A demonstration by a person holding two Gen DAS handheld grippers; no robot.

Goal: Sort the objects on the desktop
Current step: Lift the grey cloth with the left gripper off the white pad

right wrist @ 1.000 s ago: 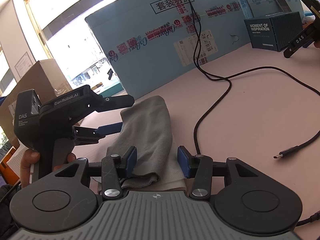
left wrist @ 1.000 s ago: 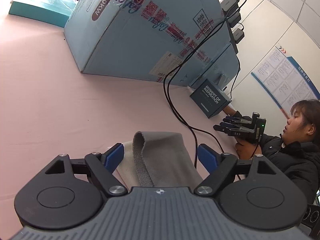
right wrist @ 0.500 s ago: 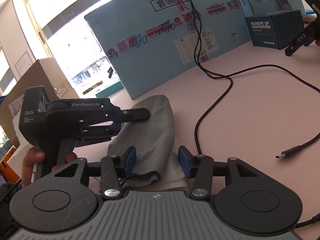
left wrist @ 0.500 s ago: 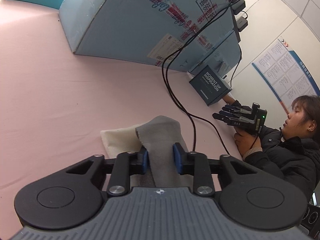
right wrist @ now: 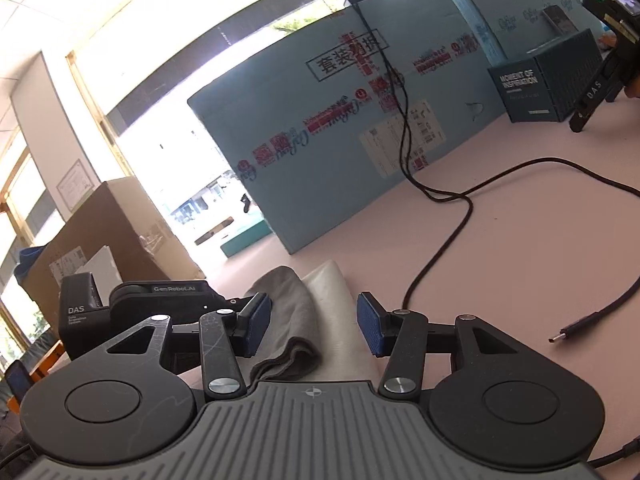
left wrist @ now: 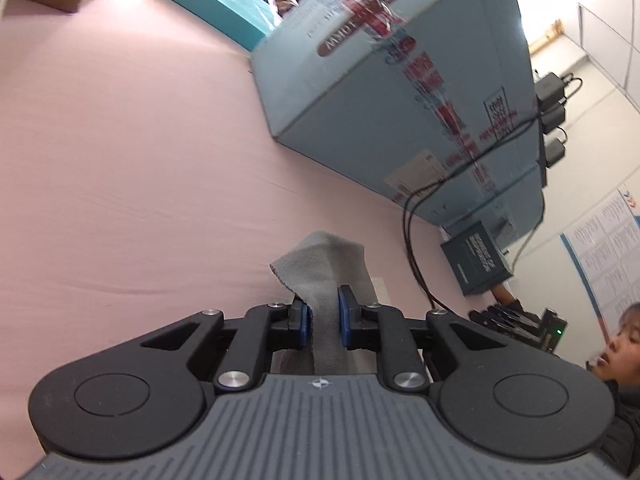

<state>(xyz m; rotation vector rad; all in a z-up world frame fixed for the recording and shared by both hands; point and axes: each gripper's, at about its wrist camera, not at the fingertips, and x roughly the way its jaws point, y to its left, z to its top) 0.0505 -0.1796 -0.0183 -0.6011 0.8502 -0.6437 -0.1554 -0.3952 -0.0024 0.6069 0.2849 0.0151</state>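
While left tongs (left wrist: 324, 322) pinch grey cloth (left wrist: 326, 268), cable (right wrist: 448, 240) beside

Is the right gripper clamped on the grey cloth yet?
No, the right gripper has its jaws spread wide on either side of the grey cloth, not touching it.

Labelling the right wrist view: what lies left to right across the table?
Brown carton → grey cloth → blue box → black cable → dark box → second person's tongs.
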